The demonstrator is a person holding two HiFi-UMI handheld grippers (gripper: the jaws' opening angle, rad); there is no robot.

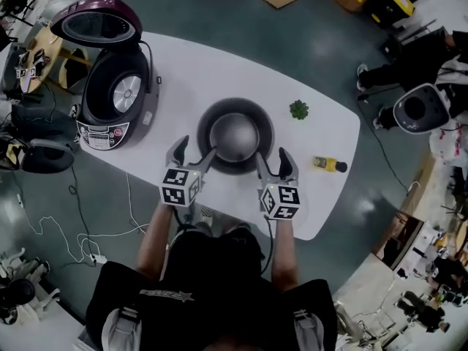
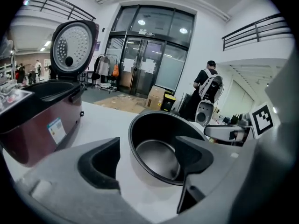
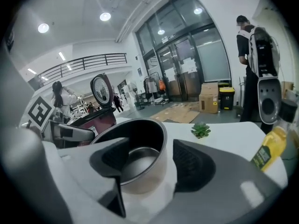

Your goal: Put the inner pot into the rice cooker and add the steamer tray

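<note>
**Speaker 1:** What is on the table (image 1: 219, 68)?

**Speaker 2:** Seen from above, an inner pot (image 1: 235, 135) stands in the middle, near the front edge. A rice cooker (image 1: 113, 97) sits at the table's left end, well apart from the pot. Its lid (image 1: 99, 24) is raised behind it.

**Speaker 1:** And to the right?

**Speaker 2:** A small plant (image 1: 298, 110) sits just behind and to the right of the pot. A bottle (image 1: 329, 164) is near the right edge.

**Speaker 1:** Where are the grippers?

**Speaker 2:** In front of the pot. The left gripper (image 1: 193, 153) is at its front-left and the right gripper (image 1: 273, 159) at its front-right. Each has the pot's wall between its spread jaws.
</note>
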